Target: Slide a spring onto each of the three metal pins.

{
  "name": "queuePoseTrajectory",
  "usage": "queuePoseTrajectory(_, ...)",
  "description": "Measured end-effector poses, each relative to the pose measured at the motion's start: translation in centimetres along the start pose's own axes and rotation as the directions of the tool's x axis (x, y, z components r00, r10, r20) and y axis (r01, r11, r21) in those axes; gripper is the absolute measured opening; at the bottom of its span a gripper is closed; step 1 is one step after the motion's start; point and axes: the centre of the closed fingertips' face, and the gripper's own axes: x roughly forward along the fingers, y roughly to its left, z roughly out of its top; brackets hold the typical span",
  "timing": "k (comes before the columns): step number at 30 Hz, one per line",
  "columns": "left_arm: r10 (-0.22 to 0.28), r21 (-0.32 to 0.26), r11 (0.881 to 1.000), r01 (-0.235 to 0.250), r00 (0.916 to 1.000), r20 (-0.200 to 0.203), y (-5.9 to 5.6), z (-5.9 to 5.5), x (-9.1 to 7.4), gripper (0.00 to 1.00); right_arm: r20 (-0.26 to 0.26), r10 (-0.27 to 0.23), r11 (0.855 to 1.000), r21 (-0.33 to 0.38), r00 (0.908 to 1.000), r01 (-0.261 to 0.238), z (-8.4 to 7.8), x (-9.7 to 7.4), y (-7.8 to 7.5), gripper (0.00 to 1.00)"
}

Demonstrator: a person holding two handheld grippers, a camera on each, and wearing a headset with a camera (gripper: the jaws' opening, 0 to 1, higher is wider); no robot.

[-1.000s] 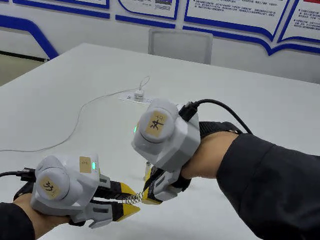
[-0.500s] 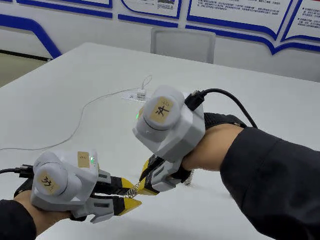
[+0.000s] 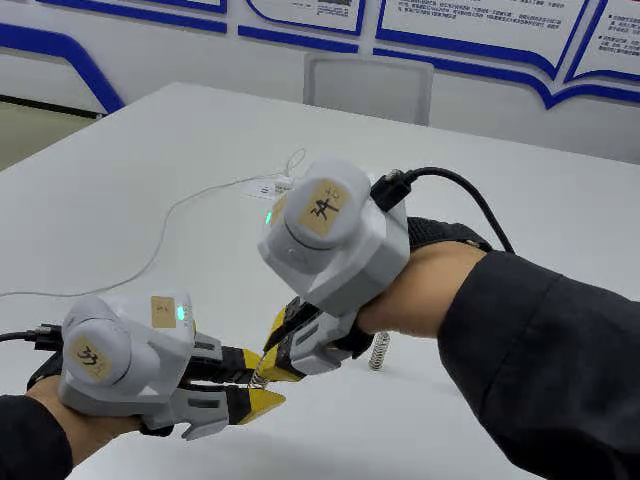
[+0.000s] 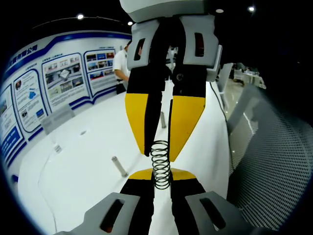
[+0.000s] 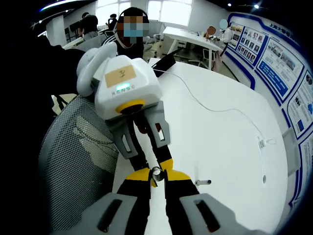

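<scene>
The left gripper has its fingers closed on the near end of a spring, and the right gripper meets it tip to tip, fingers pinched on the far end, so the spring spans both pairs of fingers above the table. This looks like a handover before threading, since a bare pin rests beside the fingers; next, one gripper likely must let go, fetch that pin and line it up with the spring's open end
</scene>
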Motion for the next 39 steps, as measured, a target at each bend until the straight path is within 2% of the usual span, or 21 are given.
queuePoseTrajectory(7,0.002,-0.006,1.0,-0.002,1.0,0.009,0.1,0.2,-0.1,0.11,0.012,0.004,1.0,-0.014,0.9999,-0.004,0.7,0.3,0.2,0.11)
queuePoseTrajectory(13,0.007,-0.016,1.0,-0.006,0.9999,0.012,0.2,0.1,-0.1,0.12,0.011,0.003,1.0,-0.015,0.9999,-0.003,0.7,0.3,0.1,0.11)
queuePoseTrajectory(18,0.011,-0.051,0.999,-0.01,0.9995,0.028,0.4,0.3,-0.2,0.13,-0.001,-0.005,1.0,-0.018,1.0,0.005,0.3,0.2,-0.3,0.11)
queuePoseTrajectory(24,0.037,-0.109,0.994,-0.033,0.9987,0.035,1.0,0.2,-0.6,0.21,-0.016,-0.014,1.0,-0.016,0.9998,0.014,-0.2,0.1,-0.8,0.11)
queuePoseTrajectory(31,0.06,-0.141,0.989,-0.054,0.9976,0.036,1.4,-0.2,-1.1,0.26,-0.02,-0.028,1.0,-0.003,0.9994,0.028,-0.6,-0.4,-1.7,0.11)
queuePoseTrajectory(39,0.087,-0.178,0.981,-0.08,0.9956,0.036,1.8,-0.7,-1.7,0.32,-0.016,-0.064,0.998,0.021,0.9978,0.064,-0.9,-1.5,-3.5,0.11)
